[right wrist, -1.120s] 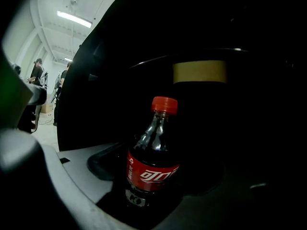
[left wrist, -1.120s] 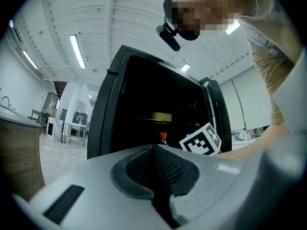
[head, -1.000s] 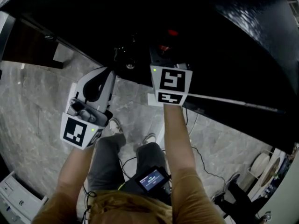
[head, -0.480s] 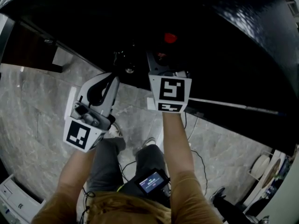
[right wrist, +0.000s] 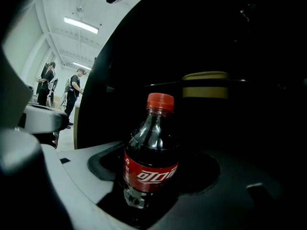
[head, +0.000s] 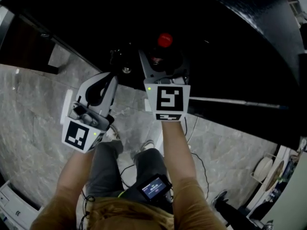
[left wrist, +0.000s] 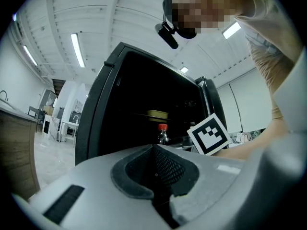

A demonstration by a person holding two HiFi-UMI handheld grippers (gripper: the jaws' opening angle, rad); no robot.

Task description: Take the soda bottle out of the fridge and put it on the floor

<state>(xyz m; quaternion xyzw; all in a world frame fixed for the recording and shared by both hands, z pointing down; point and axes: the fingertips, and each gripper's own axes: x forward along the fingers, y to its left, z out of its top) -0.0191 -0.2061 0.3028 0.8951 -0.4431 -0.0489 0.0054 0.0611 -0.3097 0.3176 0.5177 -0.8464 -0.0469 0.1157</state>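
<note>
right hand-held gripper clamps soda bottle; left hand-held gripper closed.

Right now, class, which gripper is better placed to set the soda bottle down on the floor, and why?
The right. The right gripper is already shut on the soda bottle, which stands upright between its jaws. The left gripper is shut on nothing, so it would first have to take the bottle before lowering it to the floor.

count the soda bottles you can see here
1. The soda bottle stands upright between the jaws of the right gripper, in front of the open fridge. The fridge's inside is very dark, so more may be hidden there.
</note>
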